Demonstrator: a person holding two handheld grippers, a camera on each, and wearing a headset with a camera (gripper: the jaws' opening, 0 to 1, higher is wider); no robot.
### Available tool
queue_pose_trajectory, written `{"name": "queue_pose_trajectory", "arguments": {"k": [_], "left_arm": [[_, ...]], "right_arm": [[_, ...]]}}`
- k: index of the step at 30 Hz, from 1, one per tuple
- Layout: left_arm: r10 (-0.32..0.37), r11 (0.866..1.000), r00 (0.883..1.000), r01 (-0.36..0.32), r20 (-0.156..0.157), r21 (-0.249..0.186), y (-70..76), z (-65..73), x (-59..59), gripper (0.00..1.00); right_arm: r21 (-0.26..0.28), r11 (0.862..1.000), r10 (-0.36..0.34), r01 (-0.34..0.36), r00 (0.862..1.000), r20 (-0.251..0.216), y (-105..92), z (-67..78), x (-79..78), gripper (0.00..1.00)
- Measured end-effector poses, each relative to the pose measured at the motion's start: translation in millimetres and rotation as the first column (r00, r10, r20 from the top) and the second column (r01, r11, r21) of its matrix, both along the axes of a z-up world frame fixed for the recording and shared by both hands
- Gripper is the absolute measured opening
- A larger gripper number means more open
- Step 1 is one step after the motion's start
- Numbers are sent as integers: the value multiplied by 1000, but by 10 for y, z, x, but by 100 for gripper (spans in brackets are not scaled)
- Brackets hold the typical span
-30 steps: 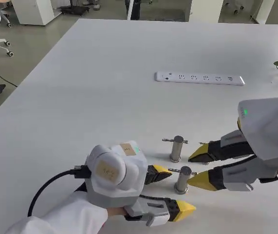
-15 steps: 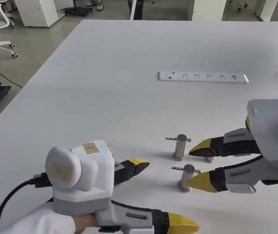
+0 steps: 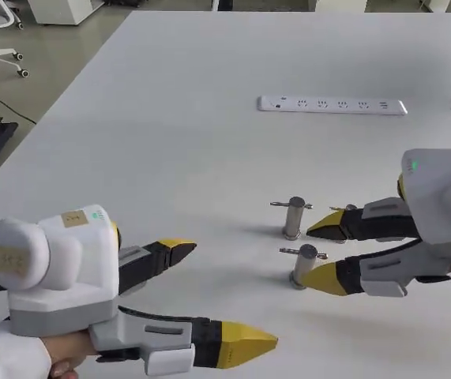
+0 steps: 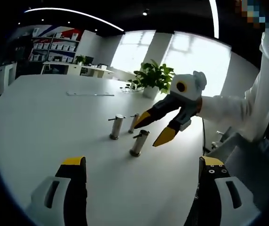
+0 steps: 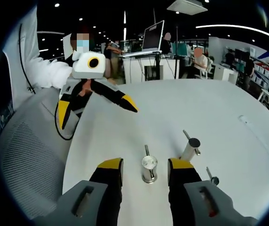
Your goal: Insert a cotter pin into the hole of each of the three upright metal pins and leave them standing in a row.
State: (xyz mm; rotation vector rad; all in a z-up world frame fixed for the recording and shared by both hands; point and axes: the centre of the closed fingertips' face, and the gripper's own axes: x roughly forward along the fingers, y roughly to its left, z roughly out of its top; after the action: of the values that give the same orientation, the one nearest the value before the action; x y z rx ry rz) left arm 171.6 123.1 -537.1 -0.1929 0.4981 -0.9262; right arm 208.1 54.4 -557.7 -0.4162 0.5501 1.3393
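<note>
Closest to you, your left gripper point(image 3: 217, 298) hovers low over the white table point(image 3: 170, 118). Its jaws are spread wide with nothing between them, and they point towards the pins from well to their left.

Further out on the right, your right gripper point(image 3: 310, 254) reaches in with its jaws partly open and nothing clamped in them. In the right gripper view the near pin point(image 3: 304, 264) stands upright just ahead of the two yellow tips, in line with the gap between them. In the head view the lower tip comes right up beside the base of that pin, though you cannot tell whether it touches. A cotter pin point(image 3: 290, 253) runs through the hole near the top of the near pin and sticks out to the left.

Just beyond it stands the far pin point(image 3: 294, 217), upright and clear of the jaws, with a second cotter pin point(image 3: 282, 204) through its head. The third pin point(image 4: 134, 122) stands close behind the upper jaw of the right gripper. From the head view most of it is hidden, and it is too small to tell whether anything is through its hole.

Well past the pins, a white power strip point(image 3: 332, 105) lies flat across the table. In the left gripper view a potted plant point(image 4: 155, 77) stands beyond the table's far edge.
</note>
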Motion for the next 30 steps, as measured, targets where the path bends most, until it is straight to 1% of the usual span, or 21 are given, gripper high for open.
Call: {"name": "queue_pose_trajectory", "arguments": {"k": [2, 6, 8, 11, 12, 16, 18, 20, 21, 22, 25, 28, 30], "left_arm": [[14, 1000, 1000, -14, -4, -6, 25, 18, 8, 99], [23, 1000, 1000, -23, 2, -3, 49, 38, 14, 99], [24, 1000, 1000, -24, -2, -2, 64, 35, 11, 99], [34, 999, 999, -34, -10, 4, 109, 25, 14, 99], [39, 999, 999, -39, -12, 5, 129, 27, 13, 99], [51, 999, 999, -51, -11, 7, 180, 34, 20, 99], [58, 998, 998, -57, -13, 14, 202, 30, 22, 99], [63, 998, 998, -63, -14, 14, 214, 35, 17, 99], [66, 998, 998, -66, -15, 13, 218, 35, 14, 99], [72, 997, 997, -72, -16, 13, 233, 32, 20, 99], [74, 997, 997, -74, -22, 23, 255, 11, 14, 99], [79, 997, 997, -78, -27, 29, 284, -2, 22, 99], [80, 996, 996, -79, -28, 32, 296, 0, 23, 99]], "right_arm": [[0, 1000, -1, 1, 1000, -4, 5, -30, 0, 33], [4, 1000, -9, 9, 1000, -14, 12, -85, 20, 32], [3, 1000, -11, 11, 1000, -17, 14, -118, 31, 30], [18, 1000, -12, 12, 999, -36, 18, -141, 30, 26], [18, 1000, -10, 11, 999, -31, 15, -151, 30, 25], [10, 1000, -10, 11, 999, -39, 4, -206, 19, 23], [15, 1000, -15, 15, 999, -45, 11, -213, 6, 21], [20, 999, -36, 37, 999, -26, 16, -209, 34, 12], [19, 999, -43, 44, 999, -26, 8, -207, 48, 9], [28, 998, -47, 48, 998, -36, 2, -195, 47, 10], [29, 999, -46, 46, 999, -26, 5, -186, 45, 9], [33, 998, -49, 50, 998, -30, -3, -177, 47, 9], [33, 999, -41, 42, 999, -16, -6, -170, 48, 9]]}}
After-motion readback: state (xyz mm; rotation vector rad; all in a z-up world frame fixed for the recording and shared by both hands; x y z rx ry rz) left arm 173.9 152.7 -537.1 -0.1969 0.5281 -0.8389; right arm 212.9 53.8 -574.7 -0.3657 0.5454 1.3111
